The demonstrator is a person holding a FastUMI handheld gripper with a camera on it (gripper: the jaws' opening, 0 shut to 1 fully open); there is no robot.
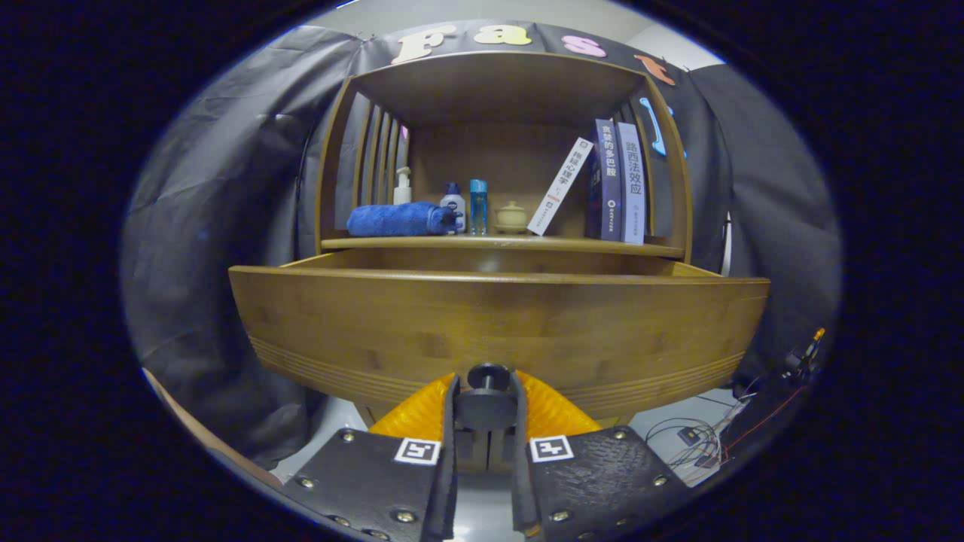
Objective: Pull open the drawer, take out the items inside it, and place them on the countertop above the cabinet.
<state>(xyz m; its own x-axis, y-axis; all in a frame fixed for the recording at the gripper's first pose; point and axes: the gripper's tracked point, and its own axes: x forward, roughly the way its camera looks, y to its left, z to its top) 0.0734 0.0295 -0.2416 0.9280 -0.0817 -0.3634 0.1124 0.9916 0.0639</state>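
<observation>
Gripper (486, 403) closed on knob (486, 400) of drawer (497, 324) (partly open); drawer contents lie ahead, above the fingers

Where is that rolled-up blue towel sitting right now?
In the gripper view, the blue towel lies on the countertop above the open drawer, at its left end, beside a white pump bottle and a blue-capped bottle.

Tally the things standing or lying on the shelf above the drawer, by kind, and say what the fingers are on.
Books: 3, one leaning, two upright
Bottles: 3, pump, white-and-blue, blue
Rolled towel: 1
Lidded jar: 1
Total: 8
The gripper fingers press on the drawer knob.
</observation>
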